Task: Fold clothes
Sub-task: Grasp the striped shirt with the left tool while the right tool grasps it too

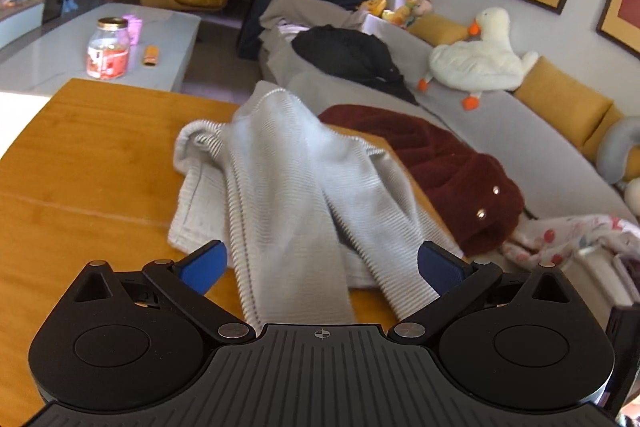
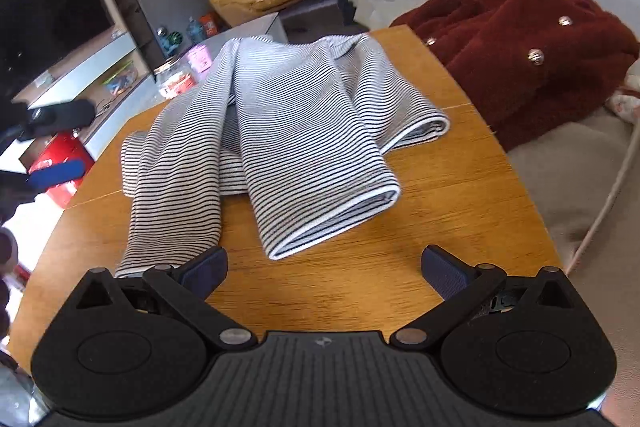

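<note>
A black-and-white striped garment [image 2: 280, 131] lies crumpled on the wooden table [image 2: 460, 195], sleeves pointing toward me; it also shows in the left wrist view [image 1: 288, 187], blurred and pale. My left gripper [image 1: 322, 267] is open, its blue fingers spread on either side of the near part of the cloth, holding nothing. My right gripper [image 2: 324, 267] is open above bare table, just short of the nearest sleeve cuff [image 2: 336, 223]. The left gripper's blue finger [image 2: 56, 171] shows at the left edge of the right wrist view.
A dark red fleece jacket [image 2: 520, 59] lies off the table's right edge on the grey sofa [image 1: 500, 131]. A floral cloth [image 1: 568, 239], a black garment [image 1: 348, 55] and a plush duck [image 1: 476, 59] sit on the sofa. A jar [image 1: 109, 47] stands on the coffee table.
</note>
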A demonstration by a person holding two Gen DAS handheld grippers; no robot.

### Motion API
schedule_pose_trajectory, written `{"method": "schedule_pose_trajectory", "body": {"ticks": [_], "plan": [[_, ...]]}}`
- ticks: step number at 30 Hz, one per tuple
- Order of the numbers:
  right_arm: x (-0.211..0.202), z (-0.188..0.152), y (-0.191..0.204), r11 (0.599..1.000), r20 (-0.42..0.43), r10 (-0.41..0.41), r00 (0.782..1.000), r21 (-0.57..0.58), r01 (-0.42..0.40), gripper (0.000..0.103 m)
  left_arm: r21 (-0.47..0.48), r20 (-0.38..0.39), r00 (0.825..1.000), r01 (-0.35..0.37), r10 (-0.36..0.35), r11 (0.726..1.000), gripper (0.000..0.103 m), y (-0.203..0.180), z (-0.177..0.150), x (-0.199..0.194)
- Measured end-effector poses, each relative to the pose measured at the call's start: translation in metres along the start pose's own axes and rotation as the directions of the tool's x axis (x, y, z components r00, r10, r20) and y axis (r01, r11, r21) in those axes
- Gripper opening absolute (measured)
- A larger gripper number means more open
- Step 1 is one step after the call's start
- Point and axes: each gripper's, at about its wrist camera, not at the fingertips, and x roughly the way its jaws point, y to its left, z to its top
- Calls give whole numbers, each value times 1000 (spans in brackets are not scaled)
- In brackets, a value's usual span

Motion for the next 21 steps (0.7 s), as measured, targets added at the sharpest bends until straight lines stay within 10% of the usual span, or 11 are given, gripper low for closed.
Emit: {"method": "schedule_pose_trajectory", "body": {"ticks": [7,14,21], "plan": [[-1,27,9,998,218,48,975,-61,-36,100,-86,-71,996,49,-56,995,103,36,64,77],[26,82,17,990,356,-22,934,-121,69,65,-211,-289,954,15,-77,977,103,82,73,148],[64,126,15,986,375,-13,927,-150,75,58,-509,-266,903,166,-337,845,101,122,69,161]]}}
